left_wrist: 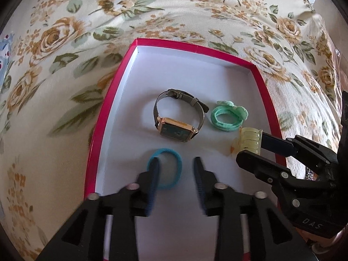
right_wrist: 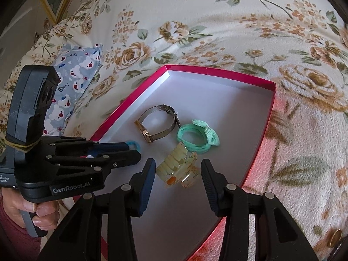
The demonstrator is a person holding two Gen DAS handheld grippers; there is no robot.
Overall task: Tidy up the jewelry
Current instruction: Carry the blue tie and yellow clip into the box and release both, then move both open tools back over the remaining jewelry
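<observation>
Red cardboard walls frame the shallow box that carries everything; it lies on a floral bedspread, with a small bear-print pillow off beyond its left edge.

We see four pieces on the white floor of the box. A gold-cased watch with a mesh strap lies about midway between the left and right walls. Just beside it, toward the right wall, sits a mint green hair tie with a bow. Nearer to us than the mint tie, a pale yellow hair claw rests close to the right wall. A blue hair tie lies flat toward the near left part of the floor.

Our left tool stands partly open above the blue tie (one blue pad overlaps the ring's left side in the wrist view), gripping nothing. Our right tool is likewise partly open, its fingers on either side of the hair claw with gaps showing, so it has hold of nothing. A hand in a dark red sleeve holds the left tool's handle.
</observation>
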